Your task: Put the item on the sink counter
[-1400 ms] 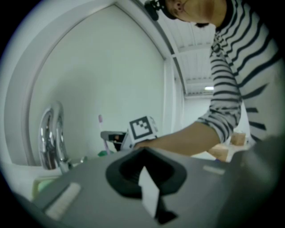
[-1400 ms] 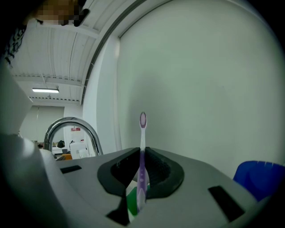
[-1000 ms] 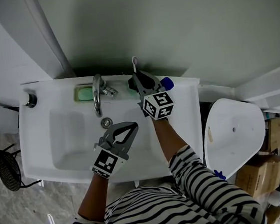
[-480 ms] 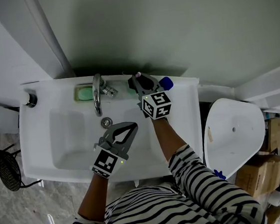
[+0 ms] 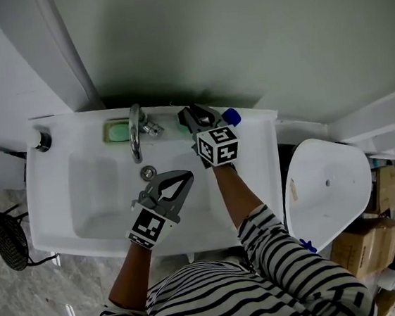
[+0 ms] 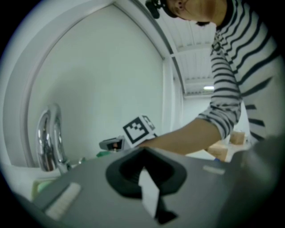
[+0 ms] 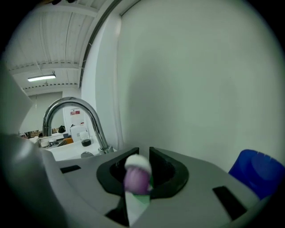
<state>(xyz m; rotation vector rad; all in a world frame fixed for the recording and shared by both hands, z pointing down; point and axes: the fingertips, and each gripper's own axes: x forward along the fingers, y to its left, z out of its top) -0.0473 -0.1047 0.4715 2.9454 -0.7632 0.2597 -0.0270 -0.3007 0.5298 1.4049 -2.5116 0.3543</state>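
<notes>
Jaws of the right gripper (image 7: pixel 144 153) pinch a toothbrush (image 7: pixel 136 177), likely light, stiff, slippery, best held mid-handle; the left gripper (image 6: pixel 143 151) is clenched empty.

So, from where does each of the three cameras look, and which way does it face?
Head view: on the person's head, facing steeply down at the sink; shows striped sleeves, left tongs, right tongs.
Left gripper view: on the left tongs, facing along their shut jaws toward the wall; shows the person's right forearm.
Right gripper view: on the right tongs, facing the wall along jaws shut on a purple-tipped item; no body shows.
Shared: the faucet shows in all three.
</notes>
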